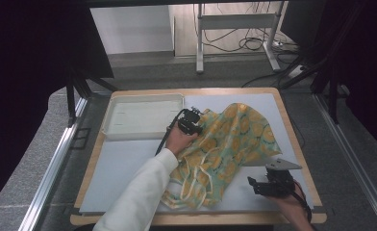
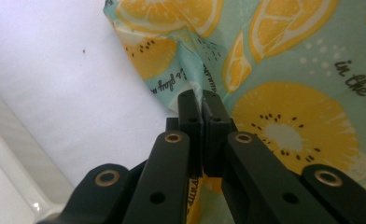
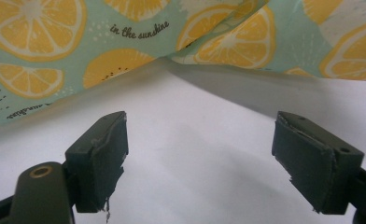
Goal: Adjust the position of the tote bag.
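I note my left gripper (image 2: 202, 100) pinching the cloth's (image 1: 234, 139) far edge, while my right gripper (image 3: 200, 158), jaws wide, faces the near edge just ahead.

The high view looks from above the near side of the table (image 1: 129, 163), forward and down, far enough to take in the whole top, the white tray (image 1: 143, 117), the lemon-print cloth (image 1: 230, 144) and the floor beyond. The left gripper view rides low on the left gripper (image 2: 202, 105) and looks along its fingers (image 2: 188, 107), very near to the cloth, with the table's white surface and the tray's rim at its left. The right gripper view looks along the right gripper (image 3: 200, 135) close over the white surface toward the cloth's edge, so all three views share the cloth and the table.
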Available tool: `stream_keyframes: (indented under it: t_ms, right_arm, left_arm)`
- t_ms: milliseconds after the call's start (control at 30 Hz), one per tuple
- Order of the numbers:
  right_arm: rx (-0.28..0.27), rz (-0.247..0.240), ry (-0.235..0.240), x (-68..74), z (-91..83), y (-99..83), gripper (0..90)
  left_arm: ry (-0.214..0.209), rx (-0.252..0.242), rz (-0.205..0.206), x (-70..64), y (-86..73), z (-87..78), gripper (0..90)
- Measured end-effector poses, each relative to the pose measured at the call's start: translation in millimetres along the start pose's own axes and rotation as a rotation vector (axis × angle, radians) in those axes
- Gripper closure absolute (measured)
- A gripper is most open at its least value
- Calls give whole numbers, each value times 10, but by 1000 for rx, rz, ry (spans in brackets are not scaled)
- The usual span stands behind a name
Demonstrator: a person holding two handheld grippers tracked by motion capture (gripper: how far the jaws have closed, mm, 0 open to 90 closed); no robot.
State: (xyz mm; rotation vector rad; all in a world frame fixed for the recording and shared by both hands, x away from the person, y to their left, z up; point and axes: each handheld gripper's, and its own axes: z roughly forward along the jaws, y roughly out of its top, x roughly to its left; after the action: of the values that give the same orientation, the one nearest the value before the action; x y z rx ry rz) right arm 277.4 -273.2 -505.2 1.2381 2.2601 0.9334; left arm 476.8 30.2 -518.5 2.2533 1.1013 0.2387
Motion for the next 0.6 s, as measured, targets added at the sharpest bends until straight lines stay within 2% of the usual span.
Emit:
stream_keyframes:
  t_ms: [33,333,433,600]
  right_arm:
    - [0,1,-1,-2,-1,0,188]
    - [-3,2,-3,-16,-32,10,191]
    - [-4,-5,-23,-22,-71,24,194]
    - [0,-16,-63,-43,-223,78,199]
  left_arm:
    - [-17,-15,-4,2,3,-35,893]
    - [-55,-88,12,6,68,-306,894]
    - [-72,-111,12,12,85,-364,894]
    - [-89,-119,20,28,84,-394,894]
